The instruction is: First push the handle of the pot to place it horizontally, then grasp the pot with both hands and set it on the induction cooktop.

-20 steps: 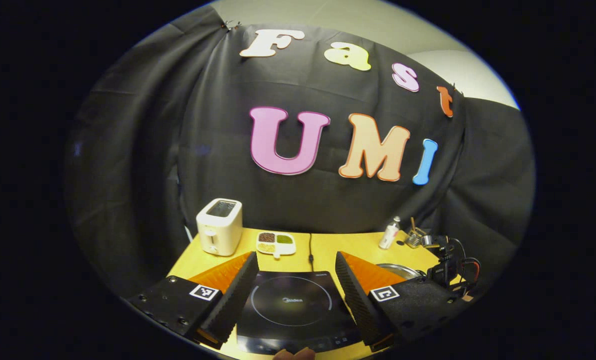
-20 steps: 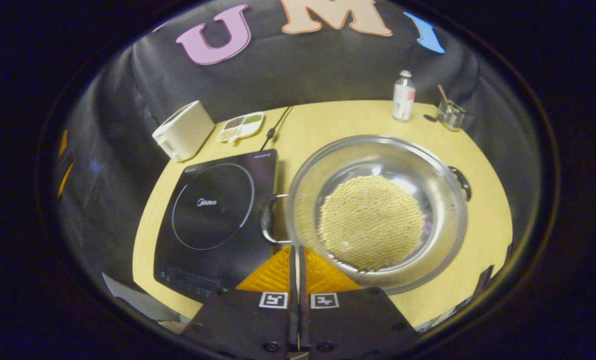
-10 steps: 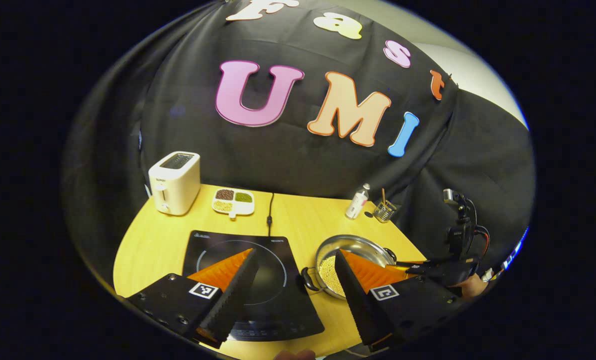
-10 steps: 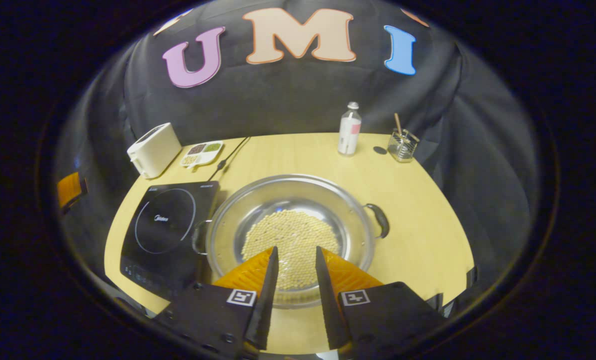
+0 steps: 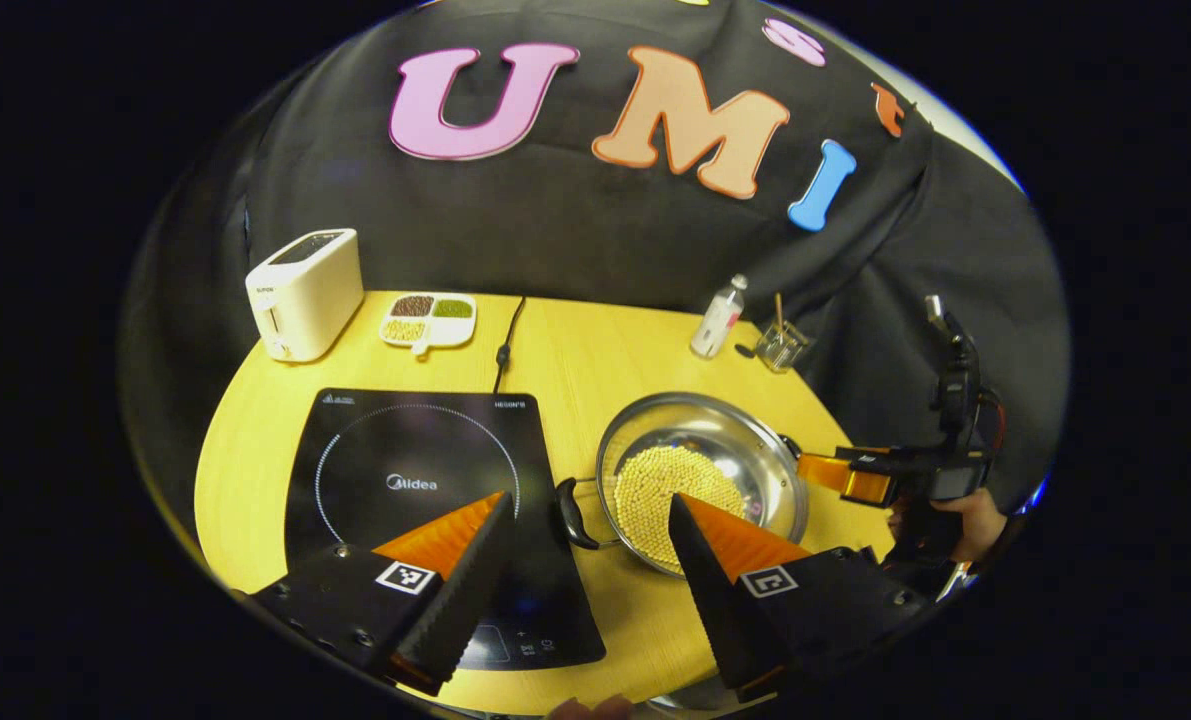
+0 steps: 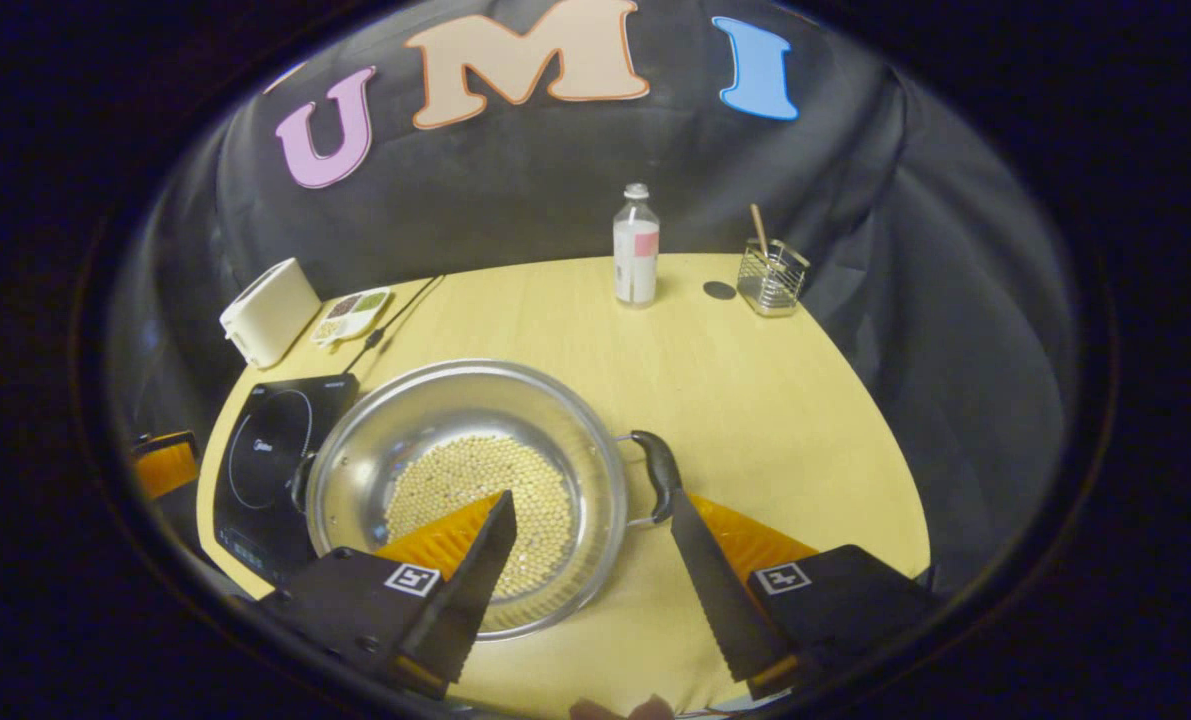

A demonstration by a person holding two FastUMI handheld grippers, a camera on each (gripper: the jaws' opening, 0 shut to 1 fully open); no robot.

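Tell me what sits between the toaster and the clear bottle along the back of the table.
In the left gripper view, a divided dish and a black power cord lie between the toaster and bottle; otherwise bare table.

both views look down, sharing the pot (image 5: 700, 470) (image 6: 465, 480)

A white toaster (image 5: 305, 292) stands at the counter's (image 5: 595, 350) far left corner, a four-compartment dish of grains (image 5: 428, 319) just beside it. Toward the far right stand a small clear bottle (image 6: 636, 246) and a wire holder (image 6: 771, 279) with a wooden stick.

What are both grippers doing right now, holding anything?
Left gripper: open, holding nothing, near the pot.
Right gripper: open, holding nothing, above the pot's rim.
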